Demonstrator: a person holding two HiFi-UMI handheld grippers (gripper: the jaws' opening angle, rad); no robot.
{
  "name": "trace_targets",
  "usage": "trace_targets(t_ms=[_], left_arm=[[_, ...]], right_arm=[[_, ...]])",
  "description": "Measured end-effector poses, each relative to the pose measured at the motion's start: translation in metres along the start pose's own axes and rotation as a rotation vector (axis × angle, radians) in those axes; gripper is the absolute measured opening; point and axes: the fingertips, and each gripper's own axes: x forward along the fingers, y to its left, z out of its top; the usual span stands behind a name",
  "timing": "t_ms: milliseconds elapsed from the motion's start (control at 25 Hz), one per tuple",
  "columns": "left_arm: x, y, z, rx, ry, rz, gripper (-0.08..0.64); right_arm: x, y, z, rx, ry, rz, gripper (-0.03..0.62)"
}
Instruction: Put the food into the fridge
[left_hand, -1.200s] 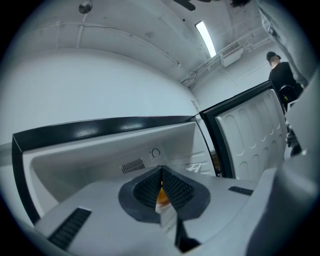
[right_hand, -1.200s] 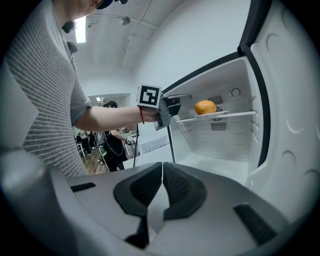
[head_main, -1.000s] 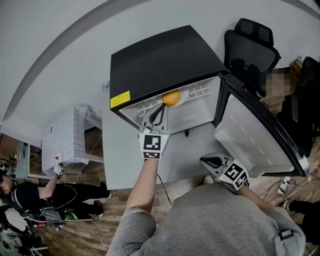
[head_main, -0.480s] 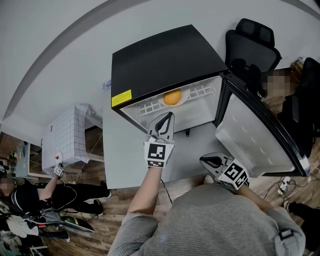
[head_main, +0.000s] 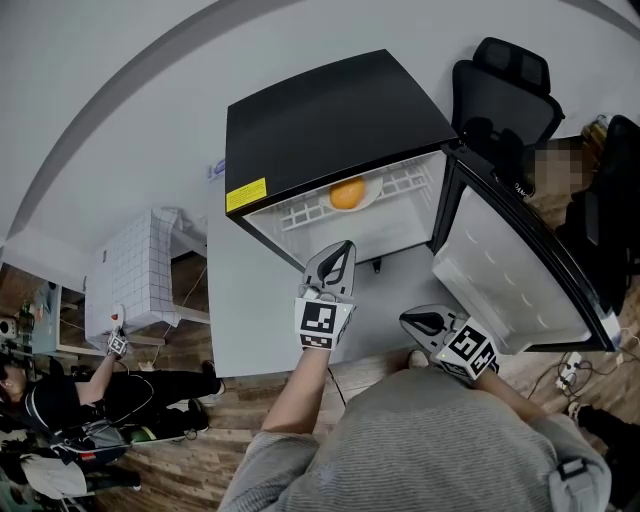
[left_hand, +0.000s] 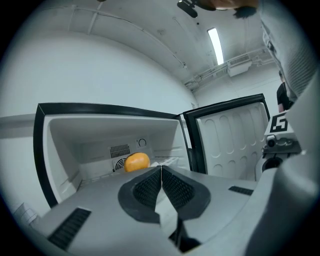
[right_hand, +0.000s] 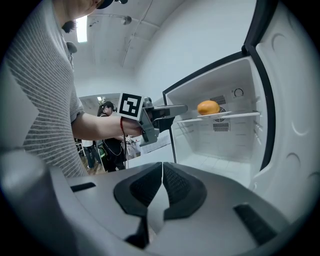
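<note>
An orange (head_main: 346, 194) lies on a white plate on the upper wire shelf of the small black fridge (head_main: 330, 120), whose door (head_main: 510, 270) stands open to the right. The same orange (left_hand: 137, 162) (right_hand: 208, 107) shows in both gripper views. My left gripper (head_main: 347, 248) is shut and empty, held in front of the fridge opening and below the shelf, apart from the orange. My right gripper (head_main: 412, 322) is shut with nothing in it, low near my body by the open door. In the right gripper view the left gripper (right_hand: 179, 109) points at the fridge.
A black office chair (head_main: 500, 85) stands behind the fridge at the right. A white tiled box (head_main: 130, 270) sits at the left. People stand and crouch at the lower left (head_main: 60, 400). Wood floor lies below.
My left gripper has drawn back out of the fridge, away from the orange, down and toward me. The orange stays on the shelf. The right gripper has not moved.
</note>
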Motion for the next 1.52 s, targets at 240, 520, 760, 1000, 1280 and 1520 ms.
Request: trace_targets(t_ms=[240, 520, 760, 1000, 1280, 1520], left_arm=[[-0.010, 0.000, -0.014, -0.091, 0.027, -0.005, 0.012], [-0.026, -0.010, -0.021, -0.135, 0.030, -0.017, 0.012], [-0.037, -0.015, -0.028, -0.167, 0.034, -0.013, 0.012], [-0.051, -0.027, -0.031, -0.201, 0.002, -0.018, 0.012], [-0.072, -0.057, -0.043, -0.252, -0.025, -0.084, 0.012], [-0.086, -0.077, -0.051, -0.258, -0.030, -0.100, 0.012]], right_arm=[[0.002, 0.002, 0.001, -0.003, 0.002, 0.003, 0.012], [0.001, 0.003, 0.001, -0.011, 0.007, -0.004, 0.012], [0.002, 0.004, 0.000, -0.019, 0.009, -0.004, 0.012], [-0.001, 0.003, 0.004, -0.010, -0.009, -0.012, 0.012], [-0.004, -0.004, 0.009, -0.009, -0.023, -0.027, 0.012], [-0.005, -0.009, 0.013, -0.015, -0.027, -0.044, 0.013]])
